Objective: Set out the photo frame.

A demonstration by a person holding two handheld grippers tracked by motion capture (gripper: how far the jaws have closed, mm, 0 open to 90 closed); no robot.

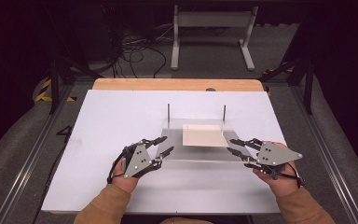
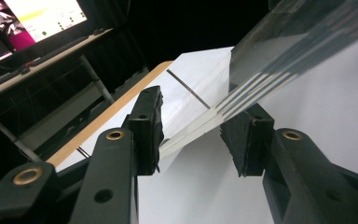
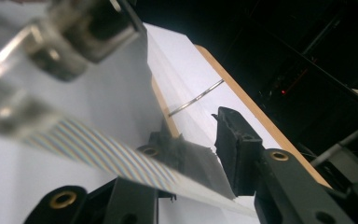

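Note:
A clear plastic plate [image 1: 196,155] lies on the white board, with two thin upright metal posts [image 1: 168,114] at its far side and a beige square sheet [image 1: 204,134] on it. My left gripper [image 1: 168,144] straddles the plate's near left corner. In the left gripper view the plate's edge [image 2: 261,88] runs between the jaws, and both pads [image 2: 149,135] of my left gripper [image 2: 198,140] touch it. My right gripper [image 1: 230,145] holds the near right corner; there the plate [image 3: 98,154] crosses one jaw of my right gripper [image 3: 196,135] and ends against the other pad [image 3: 230,149].
The white board [image 1: 112,121] covers a wooden table whose far edge [image 1: 177,84] shows. A metal stand [image 1: 212,28] and floor cables [image 1: 135,51] lie beyond. Aluminium rails [image 1: 32,154] flank the table. A lit monitor [image 2: 37,18] sits off to one side.

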